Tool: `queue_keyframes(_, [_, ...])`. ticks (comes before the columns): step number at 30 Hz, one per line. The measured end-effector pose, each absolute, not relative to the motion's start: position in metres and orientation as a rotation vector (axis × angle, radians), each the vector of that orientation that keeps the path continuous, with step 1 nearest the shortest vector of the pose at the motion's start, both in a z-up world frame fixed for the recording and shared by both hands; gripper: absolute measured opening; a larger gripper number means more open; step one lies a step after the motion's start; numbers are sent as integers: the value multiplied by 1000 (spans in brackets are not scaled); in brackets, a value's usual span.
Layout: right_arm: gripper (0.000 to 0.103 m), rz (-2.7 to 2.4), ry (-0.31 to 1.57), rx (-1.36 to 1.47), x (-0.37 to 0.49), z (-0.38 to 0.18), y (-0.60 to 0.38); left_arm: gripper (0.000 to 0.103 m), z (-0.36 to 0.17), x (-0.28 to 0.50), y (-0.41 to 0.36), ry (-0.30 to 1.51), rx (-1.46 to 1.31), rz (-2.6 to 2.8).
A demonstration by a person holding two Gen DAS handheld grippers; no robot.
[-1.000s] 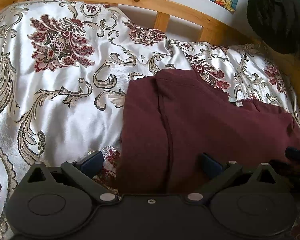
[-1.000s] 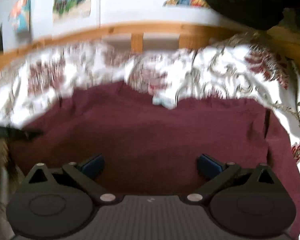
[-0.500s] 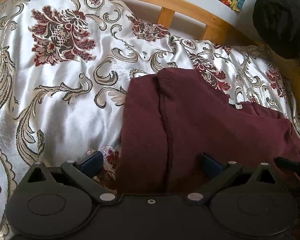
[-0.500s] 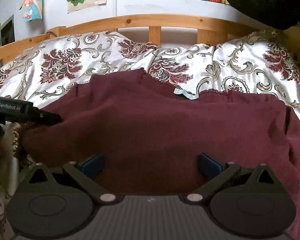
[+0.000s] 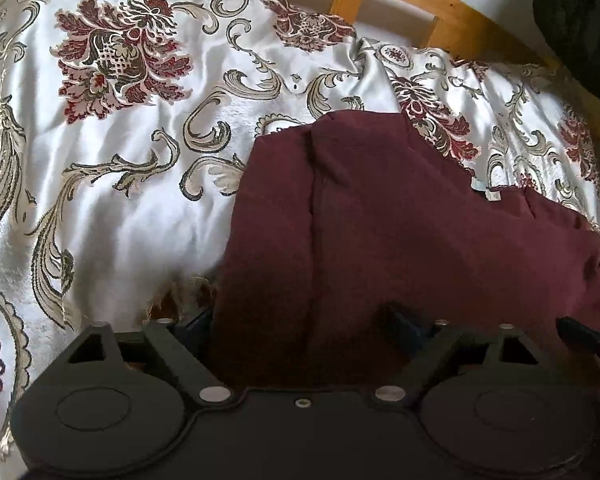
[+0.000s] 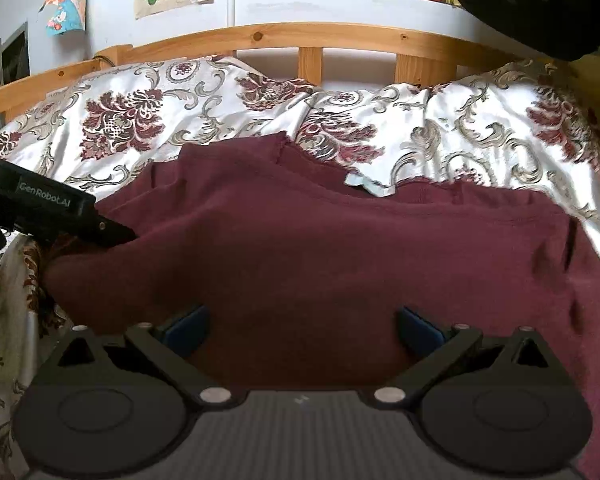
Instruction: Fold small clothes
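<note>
A wooden-framed bed point(image 6: 284, 36) carries a silky white bedspread point(image 5: 112, 184) patterned with red flowers. A maroon garment point(image 6: 340, 256) lies spread directly on it.

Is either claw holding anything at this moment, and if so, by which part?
Nothing is held. Both the left claw and right claw are open, poised over the near edge of the maroon garment, not clamped on it.

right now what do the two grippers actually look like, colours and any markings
Both are matte black plastic with two round discs and angled linkage arms with silver pins. The right gripper has blue finger pads and a ribbed grey body. The left gripper carries white "GenRobot.AI" lettering on its side.
</note>
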State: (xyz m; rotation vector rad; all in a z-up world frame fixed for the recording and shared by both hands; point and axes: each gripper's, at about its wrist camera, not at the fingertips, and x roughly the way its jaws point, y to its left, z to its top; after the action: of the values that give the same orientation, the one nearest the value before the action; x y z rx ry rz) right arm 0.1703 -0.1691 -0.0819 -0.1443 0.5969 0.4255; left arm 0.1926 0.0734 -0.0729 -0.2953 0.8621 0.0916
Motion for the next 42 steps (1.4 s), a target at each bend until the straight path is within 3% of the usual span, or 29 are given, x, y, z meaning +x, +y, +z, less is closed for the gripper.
queue_keyframes(4, [103, 316, 555, -133, 168, -64, -185, 65, -66, 193, 69, 867, -284, 85])
queue_keyframes(6, [103, 279, 535, -101, 167, -55, -198, 46, -62, 192, 67, 864, -282, 85])
queue_keyframes(9, [103, 235, 517, -51, 166, -43, -215, 26, -52, 190, 63, 841, -261, 87])
queue_keyframes(12, [103, 212, 518, -48, 169, -39, -224, 21, -41, 187, 56, 797, -252, 70])
queue_keyframes(21, [103, 142, 493, -81, 175, -41, -241, 19, 8, 189, -12, 614, -99, -129])
queue_keyframes(28, [103, 29, 507, -54, 190, -46, -271, 18, -7, 190, -73, 642, 47, -352])
queue_keyframes(32, [103, -36, 519, -32, 197, -49, -289, 21, -24, 185, -91, 691, 91, -441])
queue_keyframes(34, [103, -56, 529, -22, 200, -51, -295, 29, -30, 184, -92, 715, 52, -465])
queue_keyframes(39, [103, -63, 531, -22, 201, -52, -299, 73, -24, 177, -92, 663, 6, -509])
queue_keyframes(42, [103, -59, 527, -29, 201, -52, -298, 89, -13, 163, -85, 580, -31, -543])
